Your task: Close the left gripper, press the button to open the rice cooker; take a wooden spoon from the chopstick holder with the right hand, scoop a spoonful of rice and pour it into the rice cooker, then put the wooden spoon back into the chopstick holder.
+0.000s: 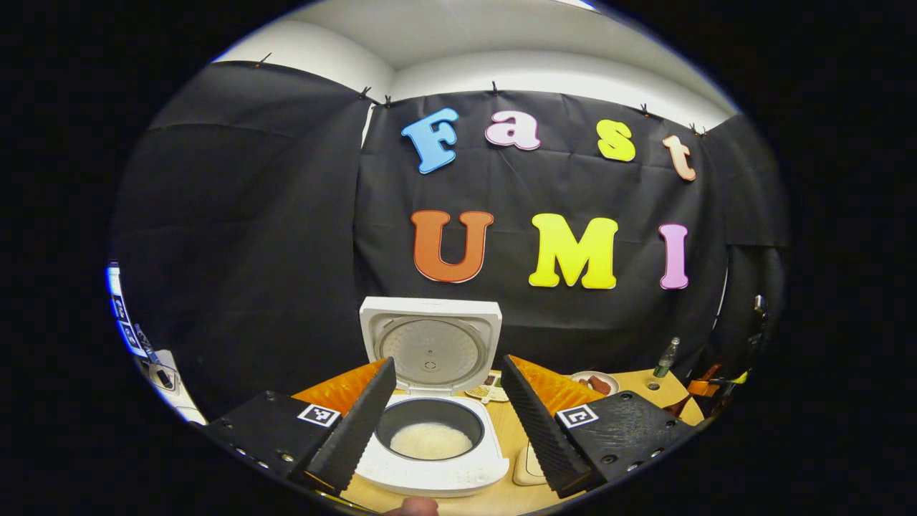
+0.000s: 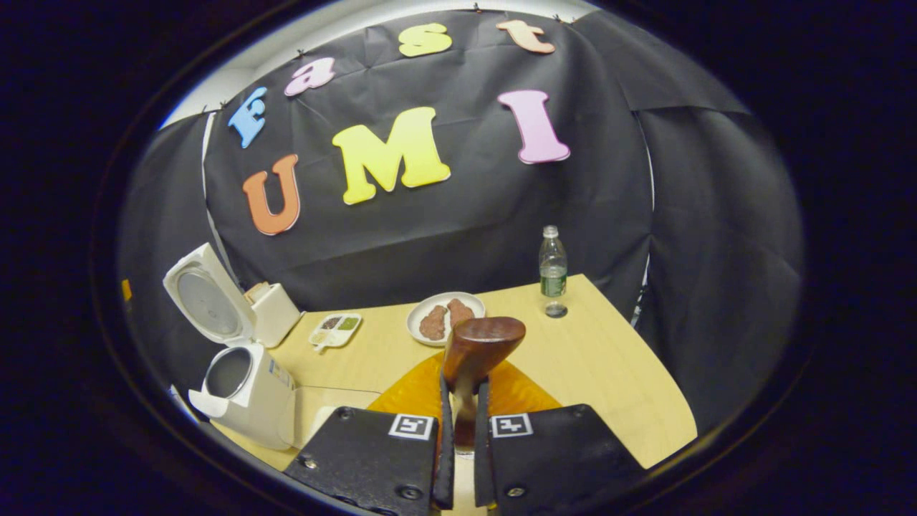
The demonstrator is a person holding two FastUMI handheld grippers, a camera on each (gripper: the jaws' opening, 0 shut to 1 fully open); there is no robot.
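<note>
Left gripper (image 1: 448,390), jaws held wide apart, facing the rice cooker (image 1: 432,441) on the table (image 1: 512,494); the lid (image 1: 430,347) stands raised, and a pale layer, probably rice, lies in the inner pot. Right gripper (image 2: 464,398), jaws clamped on the handle of the wooden spoon (image 2: 478,344), bowl uppermost, above the table. Behind the spoon: a plate (image 2: 444,315) with brown food, a small sectioned dish (image 2: 335,330), and a bottle (image 2: 552,272) standing near the far edge.

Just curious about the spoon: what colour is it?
The wooden spoon is dark reddish-brown, glossy; best seen in the right gripper view.
</note>
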